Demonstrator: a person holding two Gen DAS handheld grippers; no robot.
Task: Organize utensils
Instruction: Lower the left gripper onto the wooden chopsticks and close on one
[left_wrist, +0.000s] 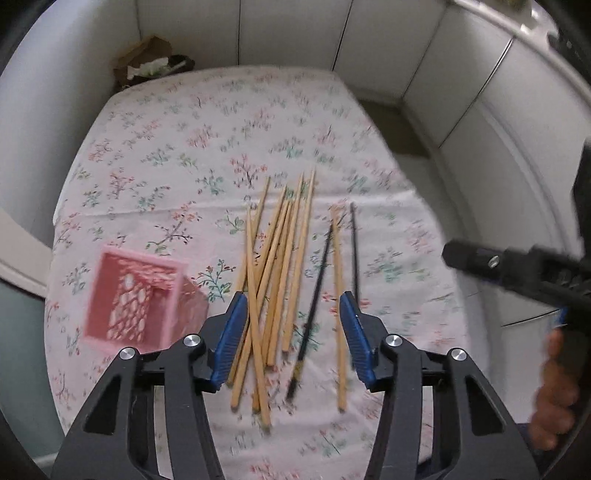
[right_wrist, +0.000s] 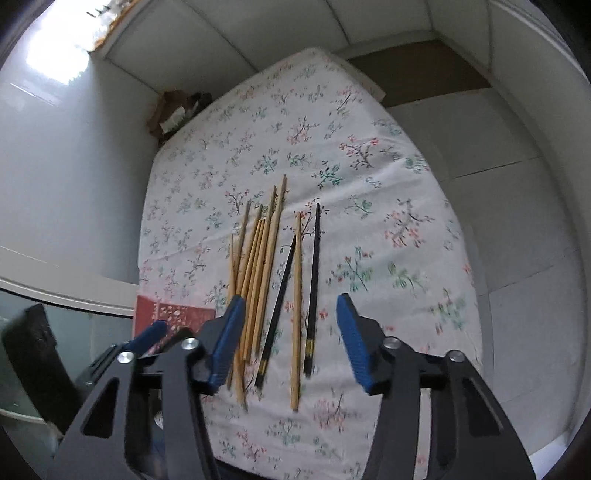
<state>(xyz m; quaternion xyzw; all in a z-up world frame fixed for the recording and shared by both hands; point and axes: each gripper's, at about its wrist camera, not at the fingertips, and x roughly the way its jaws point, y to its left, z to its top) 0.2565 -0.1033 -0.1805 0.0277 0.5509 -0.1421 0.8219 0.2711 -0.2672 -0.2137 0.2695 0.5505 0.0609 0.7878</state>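
Note:
Several wooden chopsticks (left_wrist: 275, 273) lie in a loose pile on the floral tablecloth (left_wrist: 207, 147), with two black chopsticks (left_wrist: 314, 295) and one more wooden one (left_wrist: 338, 295) just to their right. A pink lattice basket (left_wrist: 136, 302) stands to the left of the pile. My left gripper (left_wrist: 293, 306) is open and empty, hovering over the near ends of the chopsticks. In the right wrist view the pile (right_wrist: 258, 273), the black chopsticks (right_wrist: 314, 280) and the basket (right_wrist: 173, 314) show too. My right gripper (right_wrist: 290, 312) is open and empty above them.
The table stands against white walls, with its edges close on both sides. A brown paper bag (left_wrist: 147, 62) with clutter sits on the floor past the far left corner. My right gripper's body and the hand that holds it (left_wrist: 517, 273) show at the right.

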